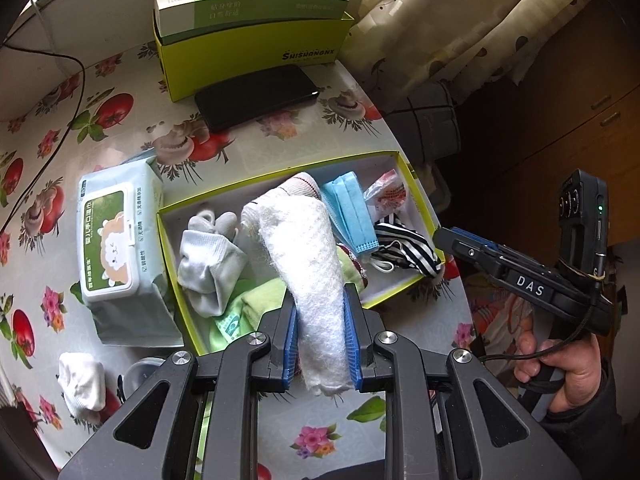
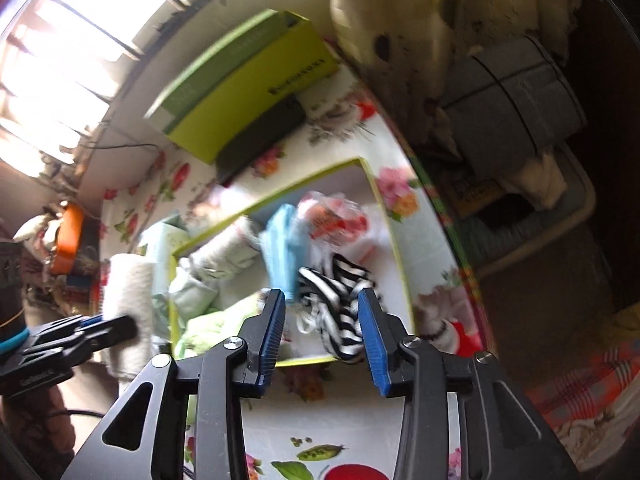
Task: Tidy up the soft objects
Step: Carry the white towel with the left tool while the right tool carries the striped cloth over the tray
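My left gripper [image 1: 320, 320] squeezes a fluffy white rolled towel [image 1: 308, 264] between its blue pads. The towel hangs over the shallow box with the yellow-green rim [image 1: 280, 174]. My right gripper [image 2: 322, 336] has its jaws apart, not pressing on anything. Beyond them lies a black-and-white striped cloth [image 2: 340, 300], at the box's 4 o'clock corner in the left view. A blue face mask [image 1: 352, 216] lies at 1 o'clock and a grey sock [image 1: 208, 264] at 9 o'clock in the box. A pale green pack of wet wipes [image 1: 120, 252] touches the box's 9 o'clock wall.
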A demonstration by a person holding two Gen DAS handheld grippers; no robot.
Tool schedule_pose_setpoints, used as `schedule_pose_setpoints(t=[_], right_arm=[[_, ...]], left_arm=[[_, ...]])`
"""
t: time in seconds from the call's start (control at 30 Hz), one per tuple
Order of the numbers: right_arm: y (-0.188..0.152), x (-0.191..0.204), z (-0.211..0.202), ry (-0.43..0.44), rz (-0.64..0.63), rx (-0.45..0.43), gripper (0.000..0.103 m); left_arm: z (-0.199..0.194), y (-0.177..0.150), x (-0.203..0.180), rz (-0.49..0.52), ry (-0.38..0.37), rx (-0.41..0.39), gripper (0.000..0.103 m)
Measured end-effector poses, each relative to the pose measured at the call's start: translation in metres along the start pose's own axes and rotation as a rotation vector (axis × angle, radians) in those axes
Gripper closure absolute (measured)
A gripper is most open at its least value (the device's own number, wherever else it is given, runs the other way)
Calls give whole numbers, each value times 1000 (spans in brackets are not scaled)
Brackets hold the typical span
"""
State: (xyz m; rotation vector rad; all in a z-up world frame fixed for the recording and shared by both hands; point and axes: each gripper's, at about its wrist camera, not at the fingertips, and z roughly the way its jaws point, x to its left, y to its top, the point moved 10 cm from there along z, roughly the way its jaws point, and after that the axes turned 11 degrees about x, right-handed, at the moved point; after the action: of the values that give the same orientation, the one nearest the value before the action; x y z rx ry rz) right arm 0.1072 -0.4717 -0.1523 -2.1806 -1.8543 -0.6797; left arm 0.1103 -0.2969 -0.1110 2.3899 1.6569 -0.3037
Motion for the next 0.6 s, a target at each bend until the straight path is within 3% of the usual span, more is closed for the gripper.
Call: schedule_pose_setpoints(t=[0.07, 0.13, 0.33, 0.6], right_arm=[[-2, 3, 10, 1, -19, 29, 88], [-3, 1, 23, -10, -22, 60, 94], [-2, -19, 46, -80, -4, 101, 95], [2, -21, 18, -50, 11, 35, 95]], left_arm=[[2, -1, 0, 0, -2, 6, 82], [5, 0, -1, -2, -5, 11, 82], [11, 6, -3, 6, -9, 20, 82], [25, 22, -19, 35, -32, 41, 82]])
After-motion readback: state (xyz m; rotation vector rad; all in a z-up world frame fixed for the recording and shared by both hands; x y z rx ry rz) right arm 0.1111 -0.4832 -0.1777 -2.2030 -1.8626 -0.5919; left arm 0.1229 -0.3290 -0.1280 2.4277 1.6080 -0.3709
